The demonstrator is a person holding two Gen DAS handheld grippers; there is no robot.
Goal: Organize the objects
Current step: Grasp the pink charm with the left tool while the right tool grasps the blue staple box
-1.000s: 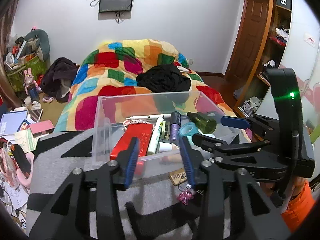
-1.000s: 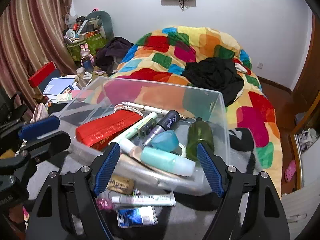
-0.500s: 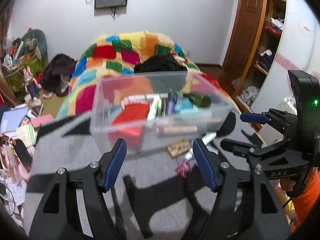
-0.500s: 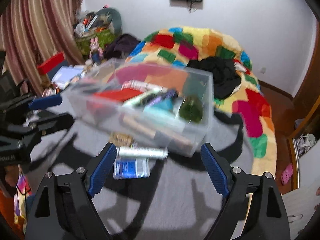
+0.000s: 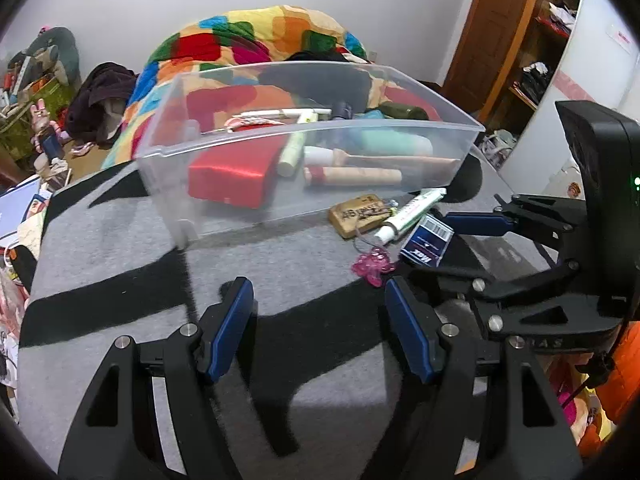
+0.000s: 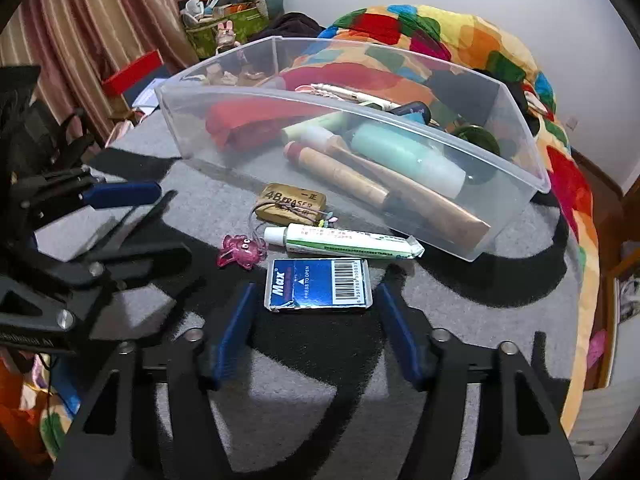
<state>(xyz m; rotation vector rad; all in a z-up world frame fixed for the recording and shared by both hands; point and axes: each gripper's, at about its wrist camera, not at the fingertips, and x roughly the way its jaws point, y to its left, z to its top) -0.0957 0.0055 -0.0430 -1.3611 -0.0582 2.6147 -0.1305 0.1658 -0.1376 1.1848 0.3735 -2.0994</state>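
Observation:
A clear plastic bin (image 5: 168, 152) (image 6: 532, 168) stands on the grey-and-black mat, holding a red case (image 5: 232, 176), tubes, a teal bottle (image 6: 404, 156) and a green bottle. In front of it lie a tan eraser (image 6: 292, 204) (image 5: 360, 214), a white-green tube (image 6: 344, 242) (image 5: 412, 208), a pink charm (image 6: 240, 252) (image 5: 372, 266) and a blue Max box (image 6: 318, 284) (image 5: 426, 242). My right gripper (image 6: 314, 328) is open, just short of the blue box. My left gripper (image 5: 320, 320) is open and empty over the mat.
A bed with a colourful quilt (image 5: 260, 36) lies behind the bin. Clutter and boxes (image 5: 24, 92) sit at the left, a striped curtain (image 6: 80, 32) beyond. A wooden door and shelves (image 5: 516, 40) stand at the right.
Both grippers have pulled back from the bin and dropped lower toward the mat. The left gripper has opened wider. The loose items in front of the bin now show fully.

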